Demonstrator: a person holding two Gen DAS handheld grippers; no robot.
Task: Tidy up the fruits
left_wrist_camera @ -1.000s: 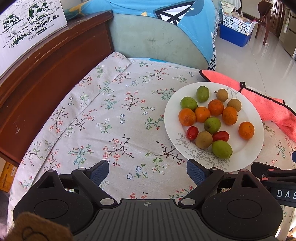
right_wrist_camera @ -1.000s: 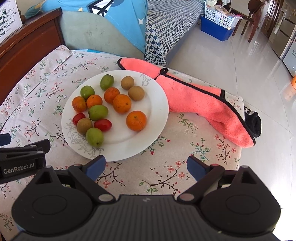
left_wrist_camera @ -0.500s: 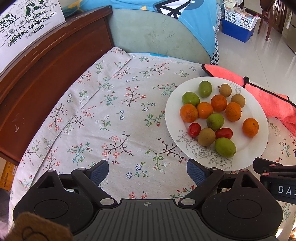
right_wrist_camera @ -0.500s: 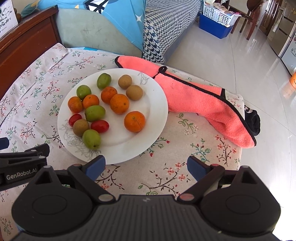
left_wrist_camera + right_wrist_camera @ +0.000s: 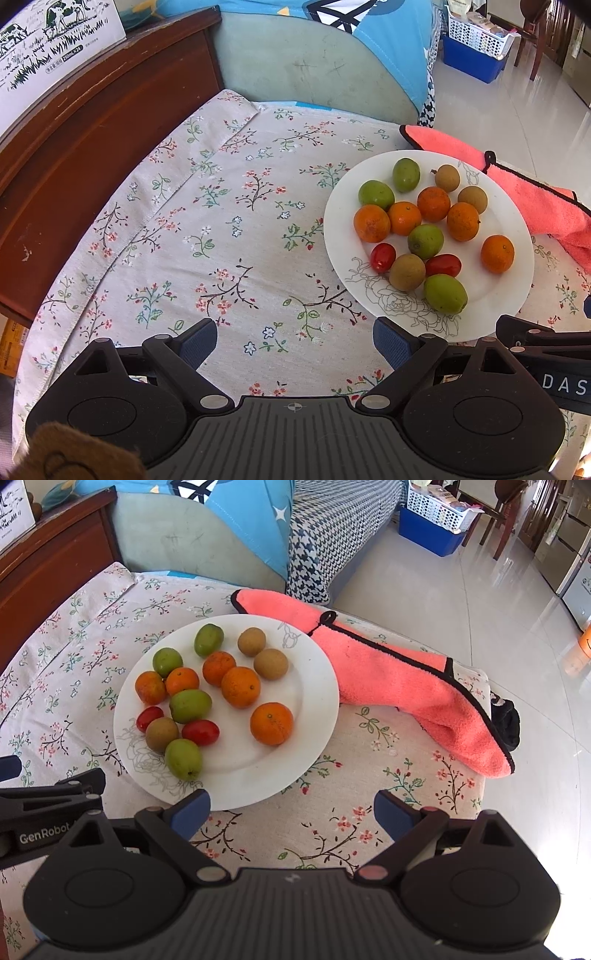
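Resting on a desk draped in floral cloth: one white plate, right of centre in the left wrist view and left of centre in the right wrist view. Contents: five oranges, four green fruits, three brown round fruits, two red cherry tomatoes, clustered mostly on the plate's left half; one orange sits apart toward the right. Left gripper: jaws spread wide, nothing between them, over bare cloth at lower centre; plate lies up and to its right, with the right-hand pad just beside the near rim. Right gripper: jaws likewise wide and empty at lower centre, left-hand pad overlapping the plate's near rim in the picture, fruit up and to the left. Pink towel, black-trimmed, lies against the plate's upper right edge, running to the desk's right side.
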